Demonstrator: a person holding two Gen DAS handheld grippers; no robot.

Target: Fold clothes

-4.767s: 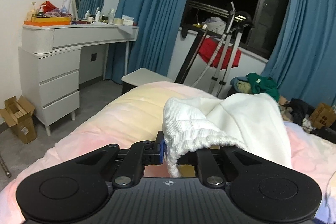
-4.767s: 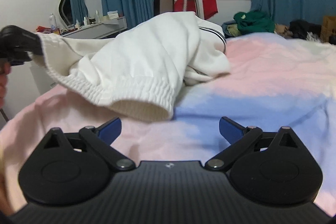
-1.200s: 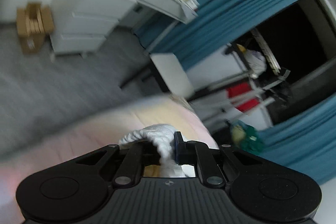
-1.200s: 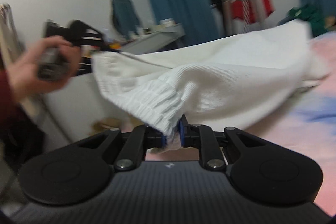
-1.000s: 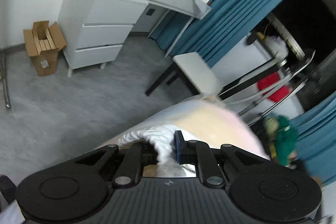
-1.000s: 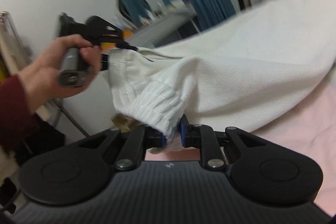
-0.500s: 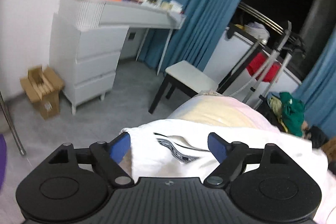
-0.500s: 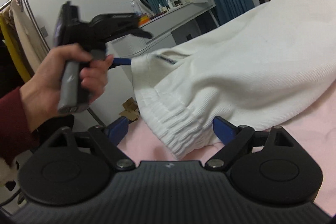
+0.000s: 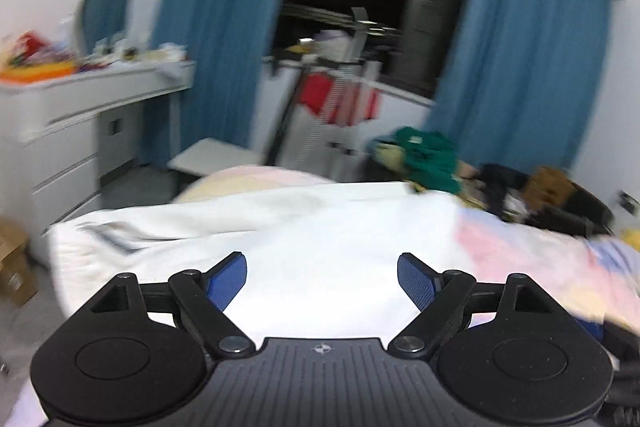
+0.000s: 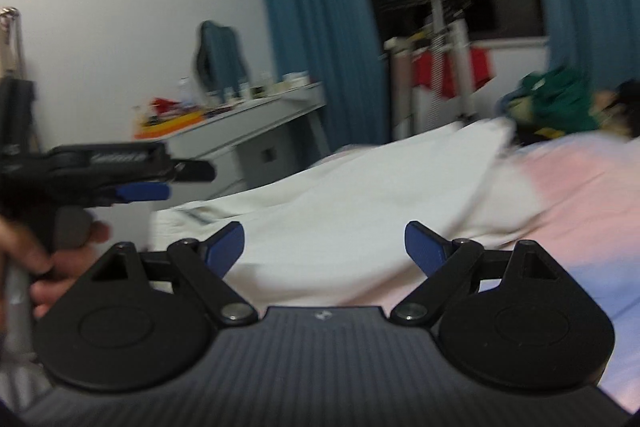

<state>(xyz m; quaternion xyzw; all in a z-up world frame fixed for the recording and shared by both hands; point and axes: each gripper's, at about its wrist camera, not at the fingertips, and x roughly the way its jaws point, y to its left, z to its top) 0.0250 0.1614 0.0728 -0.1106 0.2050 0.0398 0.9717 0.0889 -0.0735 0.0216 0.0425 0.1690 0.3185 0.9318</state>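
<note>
Left wrist view: the left hand-held gripper (image 9: 321, 277) is released, blue pads wide apart and empty, above the white garment (image 9: 280, 227) spread flat on the bed (image 9: 540, 255).

Right wrist view: the right hand-held gripper (image 10: 324, 247) is likewise released, empty, over the garment's near edge; a hand (image 10: 48, 251) holds the other gripper at left.

no readable text; small emblem on each gripper body, frames blurred, nothing legible

Home bedroom: bed (image 9: 520, 251), dressing table (image 9: 100, 95), curtains (image 9: 520, 67).
</note>
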